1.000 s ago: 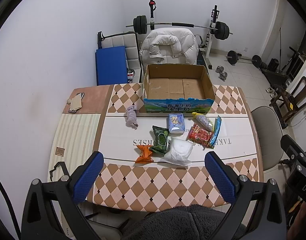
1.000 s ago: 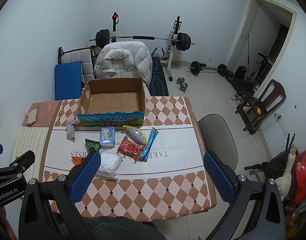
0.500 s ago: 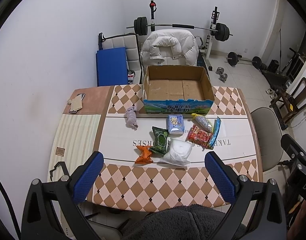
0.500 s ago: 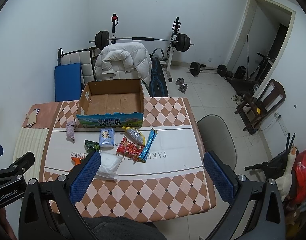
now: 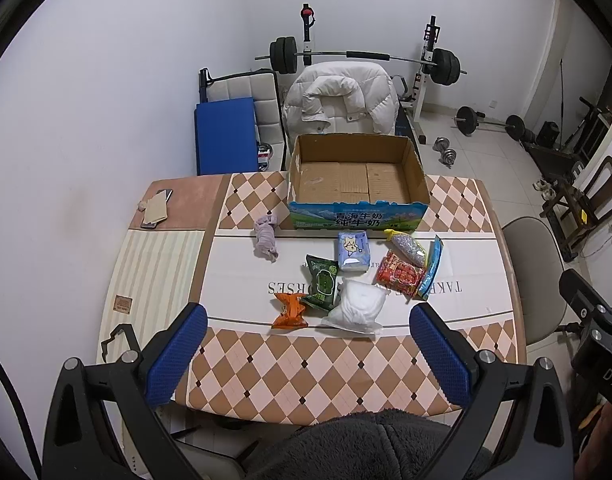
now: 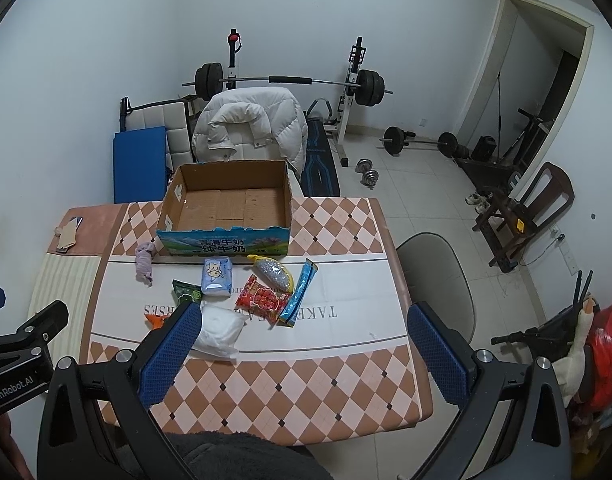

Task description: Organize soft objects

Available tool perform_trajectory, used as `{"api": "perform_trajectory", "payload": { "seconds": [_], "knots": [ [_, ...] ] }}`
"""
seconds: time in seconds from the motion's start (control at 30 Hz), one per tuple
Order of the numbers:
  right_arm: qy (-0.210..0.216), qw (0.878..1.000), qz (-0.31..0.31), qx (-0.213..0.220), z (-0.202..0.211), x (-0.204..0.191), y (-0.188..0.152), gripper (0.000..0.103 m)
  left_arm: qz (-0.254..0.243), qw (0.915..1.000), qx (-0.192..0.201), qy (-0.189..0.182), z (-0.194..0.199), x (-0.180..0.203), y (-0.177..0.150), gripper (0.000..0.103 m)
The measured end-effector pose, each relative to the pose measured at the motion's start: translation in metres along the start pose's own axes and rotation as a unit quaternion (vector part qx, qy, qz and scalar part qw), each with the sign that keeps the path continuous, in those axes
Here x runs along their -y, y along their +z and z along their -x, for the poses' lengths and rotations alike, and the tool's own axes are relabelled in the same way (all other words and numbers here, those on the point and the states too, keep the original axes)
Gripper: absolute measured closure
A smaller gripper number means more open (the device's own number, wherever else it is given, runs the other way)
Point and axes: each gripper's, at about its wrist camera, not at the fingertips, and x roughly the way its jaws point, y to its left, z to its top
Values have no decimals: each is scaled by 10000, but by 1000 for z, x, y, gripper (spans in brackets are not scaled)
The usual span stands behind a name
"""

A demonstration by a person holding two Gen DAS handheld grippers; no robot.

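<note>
1. Evidently nothing is packed yet: the cardboard box [image 5: 358,178] is sitting empty at the table's [image 5: 326,364] far edge.
2. Lying loose before it, left to right: grey cloth [image 5: 266,237], orange packet [image 5: 289,311], green packet [image 5: 321,281], tissue pack [image 5: 352,250], white pouch [image 5: 358,305], red packet [image 5: 400,274].
3. Left gripper [image 5: 306,354] and right gripper [image 6: 302,354] are hovering spread wide, carrying nothing.
4. Only the right view is showing the doorway [image 6: 538,80].

White jacket [image 5: 342,100] over chair, barbell rack [image 5: 366,56] behind
</note>
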Motion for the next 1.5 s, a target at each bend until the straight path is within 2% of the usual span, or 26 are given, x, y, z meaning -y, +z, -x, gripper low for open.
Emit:
{"api": "perform_trajectory", "payload": {
  "seconds": [0.2,0.3,0.4,0.47,0.53,0.6,0.7,0.73,0.87,0.93,1.07,1.13,1.17,1.3,1.37,1.5],
  "knots": [
    [-2,10000,-26,23,2,1,-2,0,11,10000,22,6,0,0,2,0],
    [46,10000,-66,1,0,1,-3,0,11,10000,26,43,0,2,-8,0],
    [275,9992,-224,-201,-17,0,-3,0,-45,9995,21,324,-17,-5,-3,0],
    [399,9980,-262,-422,-43,-5,-4,0,-44,9976,-99,683,-43,-17,1,0],
    [616,9944,-373,-777,-82,-14,-6,0,45,9955,-370,875,-76,-32,1,0],
    [906,9873,-426,-1233,-135,-28,-15,0,94,9926,-623,1034,-104,-43,-1,0],
    [1046,9755,-294,-1915,-215,-61,-33,0,141,9870,-1134,1132,-157,-64,-13,0],
    [1063,9675,-293,-2275,-251,-77,-41,0,148,9860,-1223,1120,-169,-68,-19,0],
    [975,9433,-565,-3124,-350,-121,-70,0,90,9816,-1602,1032,-225,-79,-31,0],
    [898,9350,-702,-3358,-385,-139,-80,0,34,9791,-1799,946,-252,-82,-32,0],
    [669,9182,-624,-3854,-443,-179,-103,0,-85,9782,-1921,783,-287,-78,-24,0],
    [561,9124,-487,-4025,-458,-190,-115,2,-193,9787,-1923,694,-303,-69,-14,0],
    [465,9126,-348,-4046,-461,-192,-120,11,-247,9786,-1953,597,-311,-63,-10,0],
    [316,9143,-225,-4031,-458,-168,-135,19,-521,9731,-2237,163,-351,-32,0,0],
    [204,9149,-261,-4023,-458,-150,-141,19,-715,9651,-2519,-82,-377,-10,0,0],
    [175,9101,-488,-4112,-458,-123,-151,18,-1156,9476,-2964,-291,-425,30,-9,0]
  ]
}}
